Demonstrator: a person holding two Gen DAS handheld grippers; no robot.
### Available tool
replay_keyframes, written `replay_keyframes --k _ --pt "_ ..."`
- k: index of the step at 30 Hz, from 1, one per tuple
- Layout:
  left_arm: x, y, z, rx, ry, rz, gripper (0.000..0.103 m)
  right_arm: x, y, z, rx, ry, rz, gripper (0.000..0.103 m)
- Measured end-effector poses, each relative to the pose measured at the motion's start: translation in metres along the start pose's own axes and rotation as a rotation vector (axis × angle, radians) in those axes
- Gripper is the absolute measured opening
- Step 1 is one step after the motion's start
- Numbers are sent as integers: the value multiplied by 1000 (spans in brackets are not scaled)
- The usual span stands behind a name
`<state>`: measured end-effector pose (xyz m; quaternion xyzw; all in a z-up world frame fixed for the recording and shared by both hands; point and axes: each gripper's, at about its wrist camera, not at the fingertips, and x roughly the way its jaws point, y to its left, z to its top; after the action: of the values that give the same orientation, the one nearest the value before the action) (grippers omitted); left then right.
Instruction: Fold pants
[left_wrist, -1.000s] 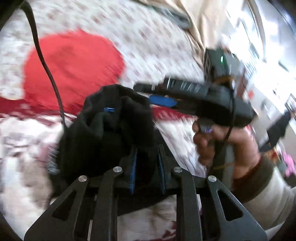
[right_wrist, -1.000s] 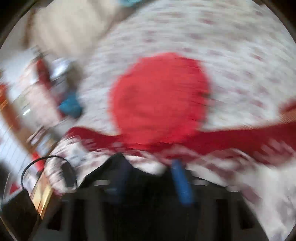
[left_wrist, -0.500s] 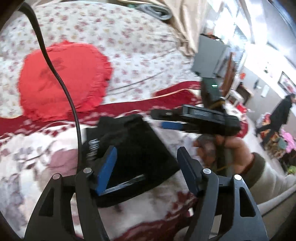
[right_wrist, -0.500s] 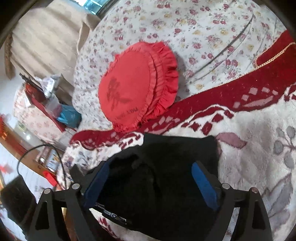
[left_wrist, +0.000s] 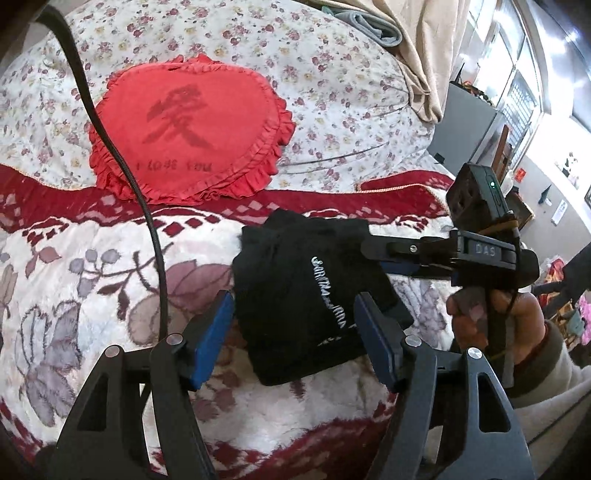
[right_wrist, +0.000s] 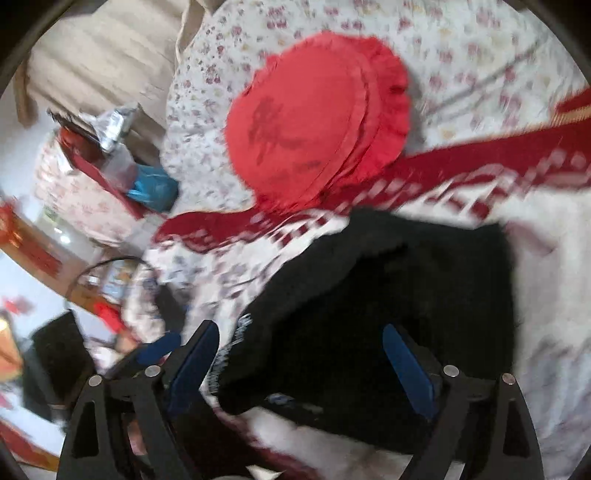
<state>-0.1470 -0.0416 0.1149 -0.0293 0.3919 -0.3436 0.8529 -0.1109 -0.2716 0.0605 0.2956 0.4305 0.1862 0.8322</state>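
Note:
The black pants (left_wrist: 314, 295) lie folded into a small bundle with white lettering on the flowered blanket (left_wrist: 92, 280). My left gripper (left_wrist: 295, 332) is open, its blue pads on either side of the bundle's near edge, holding nothing. My right gripper (right_wrist: 299, 354) is open too, just over the pants (right_wrist: 388, 295). In the left wrist view the right gripper (left_wrist: 391, 254) reaches in from the right at the bundle's far right edge.
A red heart-shaped cushion (left_wrist: 188, 129) lies behind the pants on the floral bedding (left_wrist: 332, 92). A black cable (left_wrist: 122, 166) hangs across the left. A beige curtain (left_wrist: 424, 55) and furniture stand at the right; clutter (right_wrist: 110, 155) lies beside the bed.
Both grippers let go of the pants and opened. The bundle now lies flat on the blanket and both grippers have drawn back a little.

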Motion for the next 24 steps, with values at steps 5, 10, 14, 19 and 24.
replay_keyframes --k 5,10,14,19,24 --pt "13 -4 4 -11 9 3 68 8 10 2 -135 -27 -82 8" --pt "34 -17 8 12 20 -14 68 -19 -7 1 -214 -19 -273 8" --pt "76 -22 2 9 107 26 68 -11 -35 -13 -158 33 -356 29" --pt "100 -21 -7 9 167 45 68 -42 -49 -9 -75 -112 -277 71" --pt "103 -14 -11 -42 171 29 72 0 -61 7 -58 -49 -238 72"
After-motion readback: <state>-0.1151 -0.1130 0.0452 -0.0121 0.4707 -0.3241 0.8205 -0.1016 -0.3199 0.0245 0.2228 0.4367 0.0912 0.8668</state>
